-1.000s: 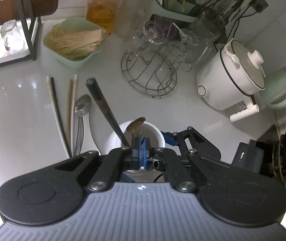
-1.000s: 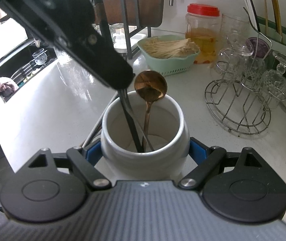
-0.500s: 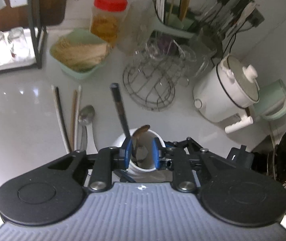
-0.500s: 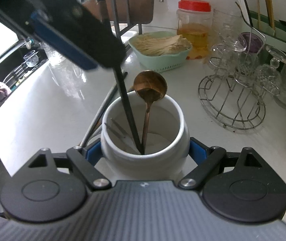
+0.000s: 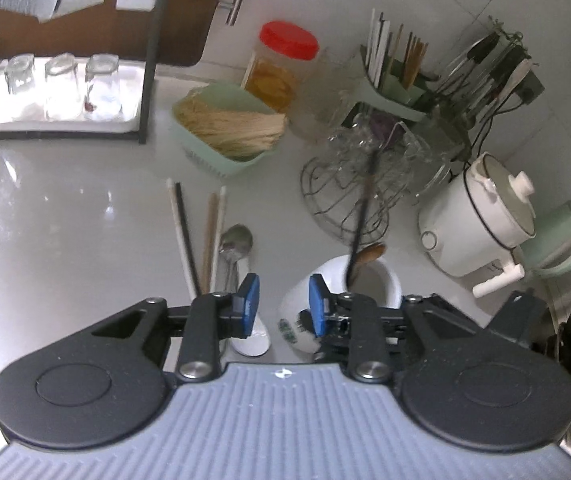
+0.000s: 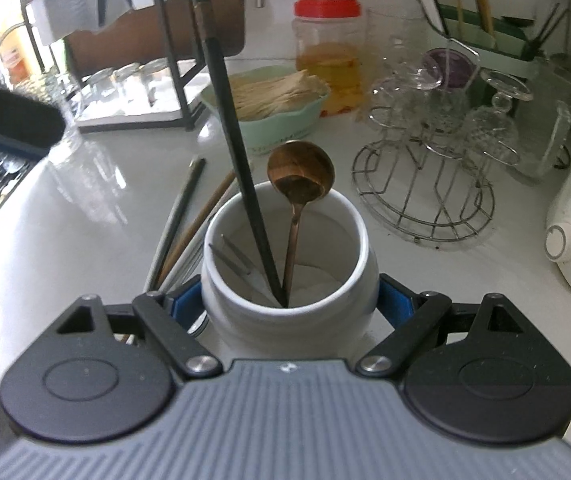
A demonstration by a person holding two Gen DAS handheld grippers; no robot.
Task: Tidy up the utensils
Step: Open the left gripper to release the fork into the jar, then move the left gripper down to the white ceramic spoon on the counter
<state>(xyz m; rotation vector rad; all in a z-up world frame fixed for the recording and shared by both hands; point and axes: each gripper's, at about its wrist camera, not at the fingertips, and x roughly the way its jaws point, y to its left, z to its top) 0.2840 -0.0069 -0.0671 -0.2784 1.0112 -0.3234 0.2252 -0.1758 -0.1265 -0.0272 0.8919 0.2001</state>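
Right gripper (image 6: pixel 289 300) is clamped around the white jar (image 6: pixel 287 276), presumably to steady it for loading; a black chopstick (image 6: pixel 241 168) and copper spoon (image 6: pixel 300 178) stand inside. Left gripper (image 5: pixel 281 304) is spread, empty, chopsticks (image 5: pixel 201 232) lying ahead.

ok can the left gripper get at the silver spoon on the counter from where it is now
Probably yes. The left gripper is open and empty, and the silver spoon lies uncovered just ahead of its left finger. The chopsticks lie close beside it, so they could get nudged.
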